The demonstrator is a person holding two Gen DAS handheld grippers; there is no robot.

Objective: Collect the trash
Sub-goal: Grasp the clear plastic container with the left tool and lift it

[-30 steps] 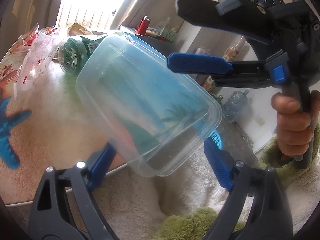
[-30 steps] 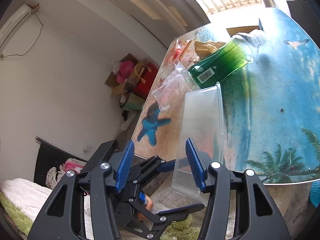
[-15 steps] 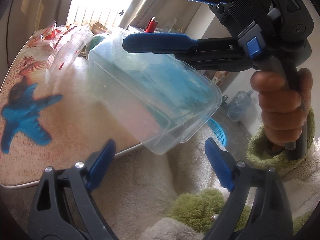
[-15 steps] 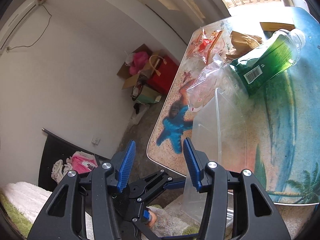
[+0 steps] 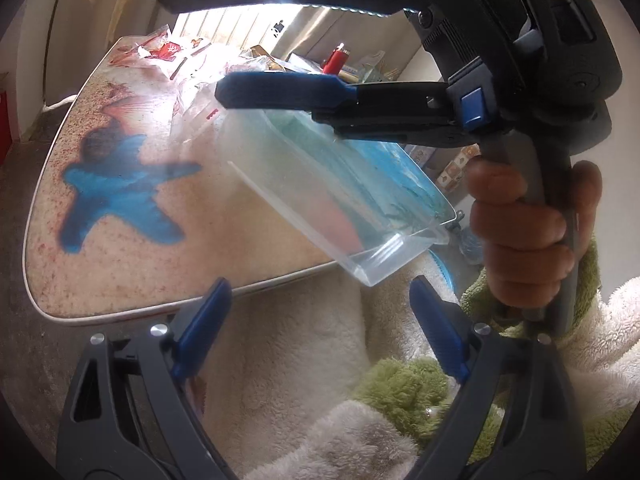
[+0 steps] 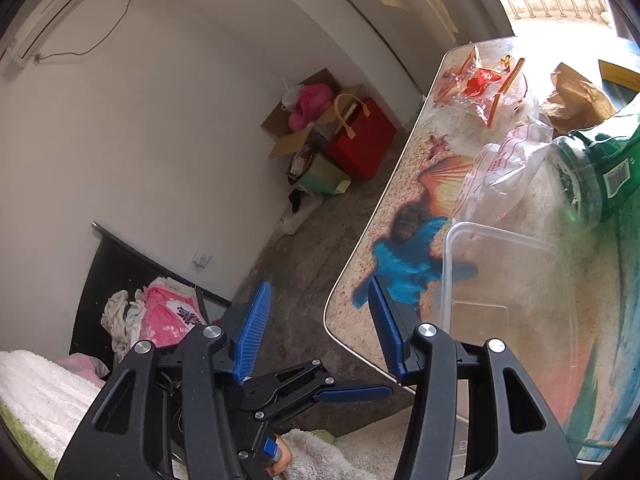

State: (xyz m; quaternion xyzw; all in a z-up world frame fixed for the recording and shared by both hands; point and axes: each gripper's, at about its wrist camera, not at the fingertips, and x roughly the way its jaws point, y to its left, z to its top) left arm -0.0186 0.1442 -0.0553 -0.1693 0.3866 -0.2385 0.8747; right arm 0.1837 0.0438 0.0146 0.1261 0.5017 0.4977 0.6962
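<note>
Right gripper (image 6: 316, 328) jaws spread, just been opening, nothing between the pads. Clear plastic container (image 5: 344, 196) tilted over the table (image 5: 120, 264) near edge, beside the right gripper's lower finger; contact looks gone, hard to confirm through the plastic. Left gripper (image 5: 316, 324) spread wide, empty, just below the container. Green bottle (image 6: 600, 168) and plastic bags (image 6: 504, 168) lie farther back.

Ahead of the black grippers' blue pads (image 6: 256, 336), the beach-print tabletop (image 6: 404, 208) shows speckled sand, a blue starfish, an orange shell. Beyond lie a clear plastic tub (image 6: 516, 280), a green bottle (image 6: 600, 172) and a red-printed wrapper (image 6: 480, 80).
</note>
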